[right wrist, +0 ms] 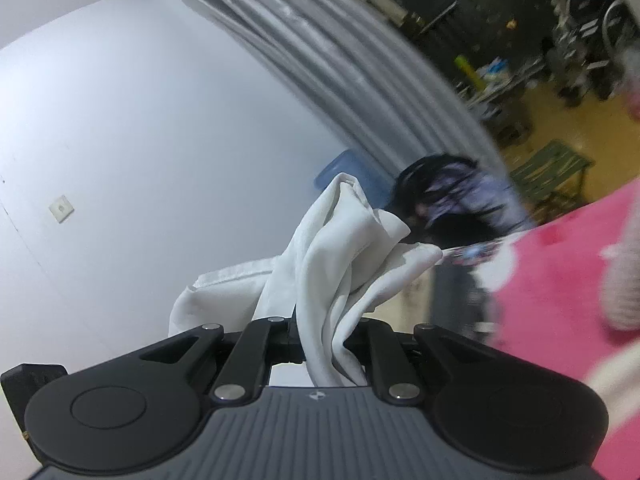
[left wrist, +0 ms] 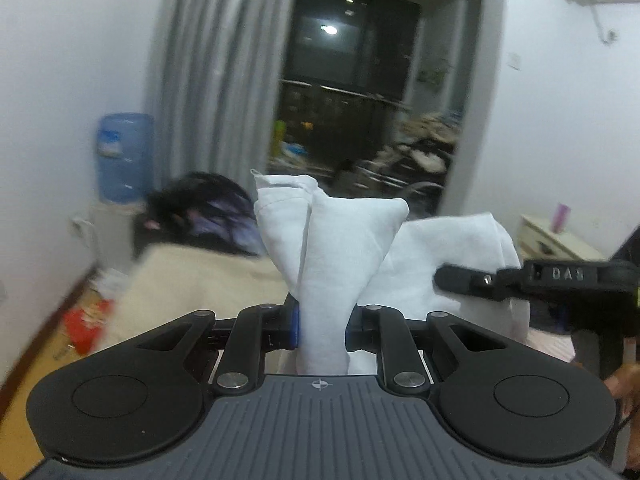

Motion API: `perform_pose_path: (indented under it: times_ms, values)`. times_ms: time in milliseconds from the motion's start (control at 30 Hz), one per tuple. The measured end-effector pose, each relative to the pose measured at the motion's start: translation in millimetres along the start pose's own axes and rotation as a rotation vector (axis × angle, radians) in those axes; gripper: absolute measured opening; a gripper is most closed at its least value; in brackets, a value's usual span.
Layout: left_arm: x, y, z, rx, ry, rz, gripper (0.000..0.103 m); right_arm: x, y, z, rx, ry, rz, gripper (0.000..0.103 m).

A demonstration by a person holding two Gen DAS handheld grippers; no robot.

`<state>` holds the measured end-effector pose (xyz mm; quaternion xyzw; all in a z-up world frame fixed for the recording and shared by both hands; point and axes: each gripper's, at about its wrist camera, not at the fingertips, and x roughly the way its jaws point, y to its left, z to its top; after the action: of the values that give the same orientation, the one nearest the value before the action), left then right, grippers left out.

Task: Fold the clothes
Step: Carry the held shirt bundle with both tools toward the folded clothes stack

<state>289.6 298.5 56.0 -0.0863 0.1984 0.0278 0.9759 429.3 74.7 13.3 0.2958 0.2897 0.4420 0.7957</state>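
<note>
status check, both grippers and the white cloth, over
Left gripper shut on white cloth. Right gripper shut on it too. Cloth bunched, lifted. Nothing blocking.

cloth (left wrist: 324, 264) in left claw (left wrist: 322, 330) | right claw (left wrist: 452, 280) rightward

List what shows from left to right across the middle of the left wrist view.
Blue water bottle → dark patterned garment → white cloth pinched by the left gripper → right gripper → pale cabinet.

white cloth (left wrist: 328, 256), blue water jug (left wrist: 122, 156), grey curtain (left wrist: 212, 68), pink cover (right wrist: 560, 280)
</note>
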Motion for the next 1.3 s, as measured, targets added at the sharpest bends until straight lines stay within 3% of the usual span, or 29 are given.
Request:
perform_pose_path:
  times_ms: [200,333,367,400,467,500,567,700,767,833,967,1033,1133,1267,1300]
  values:
    - [21,53,10,-0.066,0.009,0.080,0.015,82,-1,-1,0.061,0.058,0.093,0.011]
    - [28,79,9,-0.077,0.009,0.094,0.015,120,-12,-8,0.086,0.062,0.102,0.011]
    - [36,83,7,-0.059,0.009,0.102,0.016,130,-18,-13,0.070,0.063,0.068,0.012]
    - [43,87,4,-0.049,0.014,0.105,0.018,141,-24,-17,0.055,0.063,0.034,0.017]
    - [65,98,-7,-0.044,0.061,0.109,0.025,161,-38,-26,0.029,0.087,-0.054,0.041]
    - [79,106,-13,-0.057,0.097,0.134,0.030,169,-48,-32,0.022,0.126,-0.114,0.048]
    - [93,114,-24,-0.100,0.134,0.150,0.037,160,-63,-36,0.029,0.113,-0.092,0.048]
    - [84,127,-26,-0.224,0.111,0.092,0.043,124,-75,-28,0.050,0.013,-0.052,0.081]
    - [76,133,-25,-0.272,0.095,0.088,0.045,106,-76,-21,0.043,-0.049,-0.065,0.080]
    - [65,138,-22,-0.303,0.056,0.116,0.046,93,-72,-13,0.001,-0.098,-0.084,0.069]
    - [46,144,-17,-0.350,-0.067,0.170,0.046,86,-16,-15,-0.335,-0.126,-0.160,0.045]
    - [42,137,-17,-0.310,-0.083,0.166,0.046,100,12,-26,-0.522,-0.103,-0.150,0.034]
    - [47,124,-25,-0.207,-0.048,0.149,0.045,118,37,-54,-0.745,-0.059,-0.128,0.032]
    - [70,137,-41,-0.247,0.039,0.154,0.047,161,15,-83,-0.830,0.134,-0.281,0.027]
    - [76,144,-47,-0.283,0.064,0.142,0.048,168,3,-86,-0.794,0.173,-0.298,0.027]
